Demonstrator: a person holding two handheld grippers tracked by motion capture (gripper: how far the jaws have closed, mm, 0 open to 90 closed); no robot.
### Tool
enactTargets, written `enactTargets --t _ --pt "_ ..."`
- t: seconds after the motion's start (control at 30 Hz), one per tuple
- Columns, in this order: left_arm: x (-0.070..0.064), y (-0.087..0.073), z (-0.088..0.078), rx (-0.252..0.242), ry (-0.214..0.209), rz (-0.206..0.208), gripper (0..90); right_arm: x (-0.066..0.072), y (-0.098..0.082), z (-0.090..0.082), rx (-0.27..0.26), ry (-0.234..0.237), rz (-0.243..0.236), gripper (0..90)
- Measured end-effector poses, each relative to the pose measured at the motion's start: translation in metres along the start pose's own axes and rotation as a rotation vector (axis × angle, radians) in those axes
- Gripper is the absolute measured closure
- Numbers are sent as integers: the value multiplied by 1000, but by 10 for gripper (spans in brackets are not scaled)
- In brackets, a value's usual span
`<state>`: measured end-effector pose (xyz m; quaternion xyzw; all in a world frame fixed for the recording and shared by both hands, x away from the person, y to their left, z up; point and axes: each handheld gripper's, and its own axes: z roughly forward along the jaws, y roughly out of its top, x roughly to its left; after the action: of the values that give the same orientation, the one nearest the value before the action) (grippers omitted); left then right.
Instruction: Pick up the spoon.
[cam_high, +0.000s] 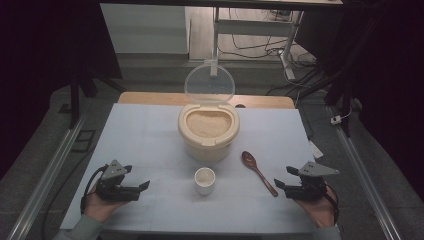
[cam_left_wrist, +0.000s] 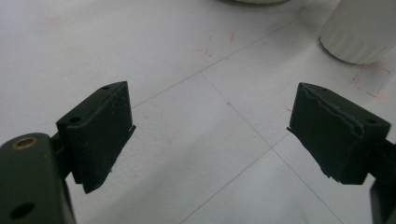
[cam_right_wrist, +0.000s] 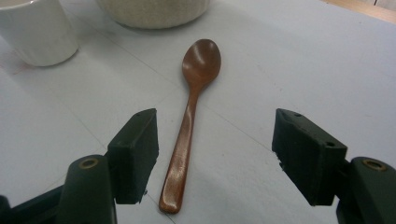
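Spoon (cam_right_wrist: 189, 126) unmarked, between open right gripper (cam_right_wrist: 215, 154) jaws | cup (cam_high: 205, 180) unlabelled

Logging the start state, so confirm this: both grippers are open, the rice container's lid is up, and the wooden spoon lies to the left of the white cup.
One detail is wrong. The wooden spoon lies to the right of the white cup, in front of the right gripper, as the high view shows. The rest holds: the left gripper and the right one are open, and the rice container's lid is up.
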<state>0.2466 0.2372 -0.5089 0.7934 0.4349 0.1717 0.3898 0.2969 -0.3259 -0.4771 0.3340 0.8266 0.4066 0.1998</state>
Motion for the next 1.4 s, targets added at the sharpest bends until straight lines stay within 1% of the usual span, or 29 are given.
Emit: enactTargets --t 0.33,0.43,0.47,0.63,0.67,0.73,0.9,1.0,1.07,1.17,1.3,1.4 --pt "0 0 1 5 3 7 132 3 6 -3 -1 -3 2 329" --pt "1 0 1 6 4 6 132 4 9 -2 0 5 3 330" --pt "1 0 2 7 4 6 132 5 10 -3 8 2 2 330" --pt "0 0 3 14 5 8 132 9 18 -2 29 15 -9 333" --pt "0 0 3 16 4 10 132 10 20 -2 39 19 -6 333" --pt "0 0 3 18 3 11 132 11 24 -3 54 24 -16 333" --pt "1 0 4 25 1 9 132 15 38 -1 129 35 -11 332" --pt "0 0 6 32 -1 12 130 17 48 1 178 27 -14 334" --pt "0 0 7 35 -1 13 130 17 54 4 203 29 1 336" --pt "0 0 8 38 -2 15 130 16 64 9 235 25 14 337" --pt "0 0 10 48 -4 20 129 16 72 19 304 30 30 335" --pt "0 0 11 51 -4 23 128 16 76 28 370 28 35 337"
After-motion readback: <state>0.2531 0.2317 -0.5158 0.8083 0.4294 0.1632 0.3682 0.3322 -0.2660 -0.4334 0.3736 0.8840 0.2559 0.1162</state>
